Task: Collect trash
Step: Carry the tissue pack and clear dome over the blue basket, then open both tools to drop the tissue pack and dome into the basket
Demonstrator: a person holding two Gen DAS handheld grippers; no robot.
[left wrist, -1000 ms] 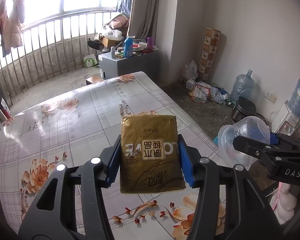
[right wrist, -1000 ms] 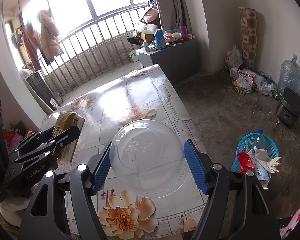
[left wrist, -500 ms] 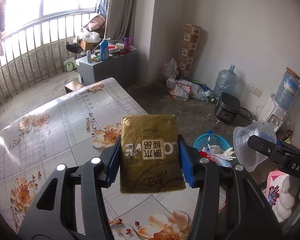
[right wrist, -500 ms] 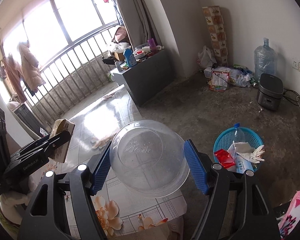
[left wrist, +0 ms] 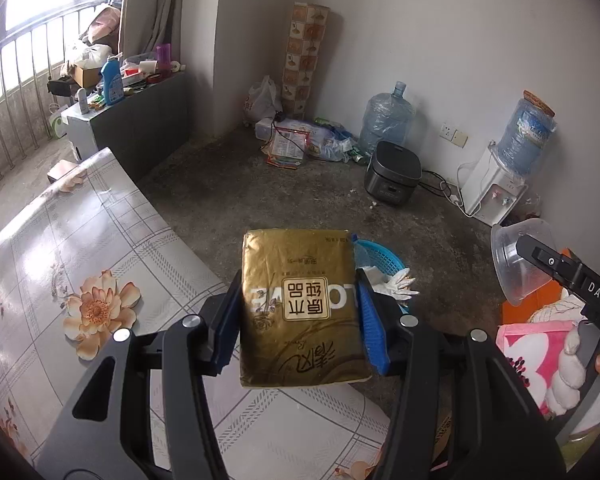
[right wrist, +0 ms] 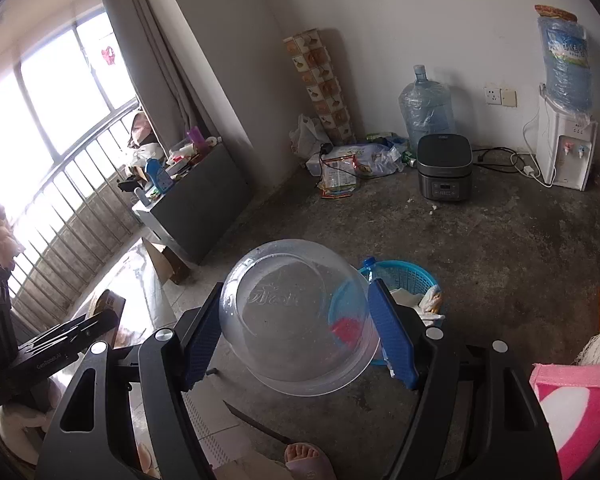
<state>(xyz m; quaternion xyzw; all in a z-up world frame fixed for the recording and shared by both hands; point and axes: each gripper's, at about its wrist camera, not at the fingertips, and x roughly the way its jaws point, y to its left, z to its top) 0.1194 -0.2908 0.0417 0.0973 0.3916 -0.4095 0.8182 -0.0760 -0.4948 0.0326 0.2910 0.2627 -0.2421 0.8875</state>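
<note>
The left claw (left wrist: 298,318) holds a gold pack (left wrist: 300,308) between its blue pads, flat side up, out past the edge of the bench (left wrist: 100,240). The right claw (right wrist: 296,330) grips a clear plastic bowl (right wrist: 296,316) by its sides, with the bottom turned toward the camera. Both pieces of trash are in the air above the floor, not over the bench.

The blue basket (right wrist: 404,278) stands on the concrete floor, just behind the bowl in the right view and partly hidden behind the pack in the left view. It already has things inside: white gloves (left wrist: 396,282), something red, and I think a bottle at the far rim, but the bowl blurs it.

The step in hand looks like carrying both items to the basket and dropping them. To do it well, each claw should come right over the basket mouth before it opens. The bowl is nearly as wide as the basket, so it needs to be centred and tipped, or it can sit on the rim and roll off. The pack is better dropped first, while there is room. The person's foot (right wrist: 306,458) is close, so the drop should be low and gentle.
</note>
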